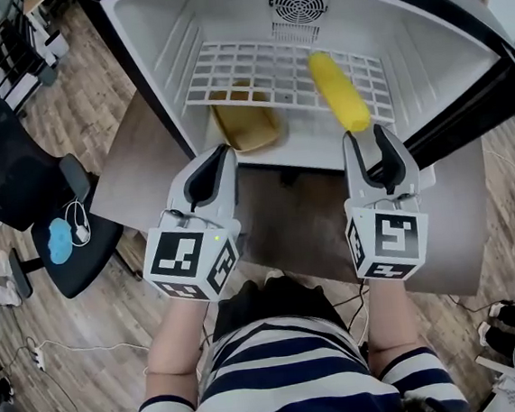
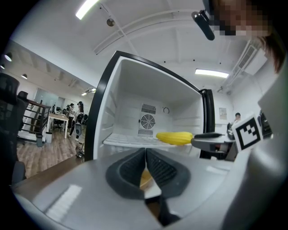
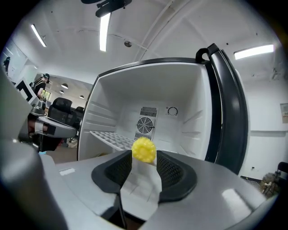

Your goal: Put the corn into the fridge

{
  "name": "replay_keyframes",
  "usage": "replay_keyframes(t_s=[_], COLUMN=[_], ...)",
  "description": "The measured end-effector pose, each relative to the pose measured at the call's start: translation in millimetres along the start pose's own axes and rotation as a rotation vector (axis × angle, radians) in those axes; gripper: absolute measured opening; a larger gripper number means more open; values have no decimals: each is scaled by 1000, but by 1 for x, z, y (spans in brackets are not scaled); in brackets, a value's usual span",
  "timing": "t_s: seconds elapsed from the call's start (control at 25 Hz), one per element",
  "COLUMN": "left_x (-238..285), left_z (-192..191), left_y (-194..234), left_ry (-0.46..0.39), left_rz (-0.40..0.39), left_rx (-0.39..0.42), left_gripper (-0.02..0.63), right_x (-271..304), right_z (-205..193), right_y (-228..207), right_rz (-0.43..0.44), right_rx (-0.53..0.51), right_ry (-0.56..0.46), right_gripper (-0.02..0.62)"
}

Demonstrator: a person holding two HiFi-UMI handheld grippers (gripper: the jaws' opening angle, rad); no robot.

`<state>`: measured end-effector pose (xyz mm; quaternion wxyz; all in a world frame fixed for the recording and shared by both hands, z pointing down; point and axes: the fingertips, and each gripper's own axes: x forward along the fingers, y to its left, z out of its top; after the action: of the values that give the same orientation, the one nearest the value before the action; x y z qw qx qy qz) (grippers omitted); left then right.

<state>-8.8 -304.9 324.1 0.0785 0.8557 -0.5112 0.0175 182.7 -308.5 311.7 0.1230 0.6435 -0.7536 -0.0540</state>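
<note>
The yellow corn cob (image 1: 338, 90) lies on the white wire shelf (image 1: 254, 74) inside the open fridge, toward the shelf's right side. In the right gripper view the corn (image 3: 144, 149) shows end-on, level with the fingertips. My right gripper (image 1: 370, 135) is just in front of the cob's near end; its jaws stand apart and the pads do not press on it. My left gripper (image 1: 221, 150) hovers at the fridge opening to the left, shut and empty. From the left gripper view the corn (image 2: 174, 138) lies beside the right gripper's tip (image 2: 211, 140).
A yellow-brown dish (image 1: 245, 127) sits on the fridge floor under the shelf. A fan grille (image 1: 298, 6) is on the back wall. The black fridge door (image 3: 227, 103) stands open at the right. An office chair (image 1: 19, 178) with a blue item (image 1: 60, 239) is at the left.
</note>
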Motion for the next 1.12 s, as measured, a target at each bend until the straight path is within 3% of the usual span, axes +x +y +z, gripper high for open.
replay_keyframes(t_s=[0.28,1.12], left_x=[-4,-2], left_z=[0,3], left_y=[0,5], left_ry=[4,4], left_rz=[7,44], left_rx=[6,29], left_gripper=[0,0], right_x=[2,39], right_z=[-1,4], right_y=[1,4], right_rz=[17,45], right_rx=[27,37], right_ry=[-14,-18], right_gripper=[132,127])
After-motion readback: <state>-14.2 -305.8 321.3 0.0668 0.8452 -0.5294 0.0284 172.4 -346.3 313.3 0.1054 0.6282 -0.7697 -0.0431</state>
